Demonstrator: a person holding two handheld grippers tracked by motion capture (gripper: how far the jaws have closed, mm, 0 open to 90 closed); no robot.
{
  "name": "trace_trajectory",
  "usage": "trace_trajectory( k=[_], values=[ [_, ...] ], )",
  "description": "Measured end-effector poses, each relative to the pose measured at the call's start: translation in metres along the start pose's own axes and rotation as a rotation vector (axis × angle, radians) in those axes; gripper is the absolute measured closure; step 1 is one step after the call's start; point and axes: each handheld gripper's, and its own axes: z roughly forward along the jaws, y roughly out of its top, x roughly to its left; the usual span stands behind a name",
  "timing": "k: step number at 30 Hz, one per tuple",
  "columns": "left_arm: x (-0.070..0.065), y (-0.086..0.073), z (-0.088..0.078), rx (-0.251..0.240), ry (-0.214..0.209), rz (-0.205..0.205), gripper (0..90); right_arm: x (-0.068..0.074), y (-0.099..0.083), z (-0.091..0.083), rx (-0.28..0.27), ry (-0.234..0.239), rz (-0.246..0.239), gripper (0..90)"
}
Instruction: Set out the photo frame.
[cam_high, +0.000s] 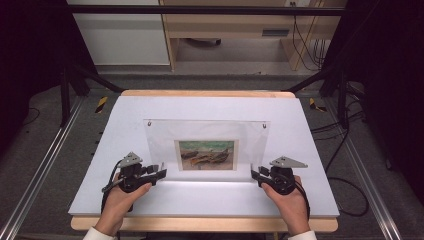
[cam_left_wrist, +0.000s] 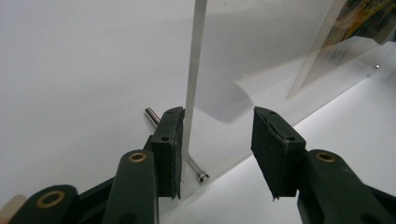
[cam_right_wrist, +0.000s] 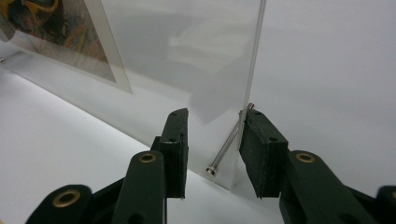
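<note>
White-covered counter (cam_high: 300, 200) | clear picture frame (cam_high: 207, 131) stood upright mid-counter | left hand-held gripper (cam_high: 161, 173) and right hand-held gripper (cam_high: 254, 174) parted, straddling lower corners, unclamped | frame judged placed; release nearly finished, withdrawal left

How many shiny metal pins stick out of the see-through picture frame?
4. Two at the frame's far corners: left, right. Two at its near corners: one by the left tongs, one by the right tongs.
</note>
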Motion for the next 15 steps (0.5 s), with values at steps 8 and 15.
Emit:
trace_trajectory(
  k=[8, 15],
  values=[
    [0.0003, -0.0007, -0.0003, -0.008, -0.001, -0.001, 54.0, -0.0001, -0.0011, -0.0016, 0.012, 0.004, 0.000, 63.1],
    [-0.0028, -0.0012, -0.0004, -0.028, 0.009, 0.013, 45.4, -0.0015, -0.0037, -0.0054, 0.001, -0.001, 0.003, 50.1]
  ],
)
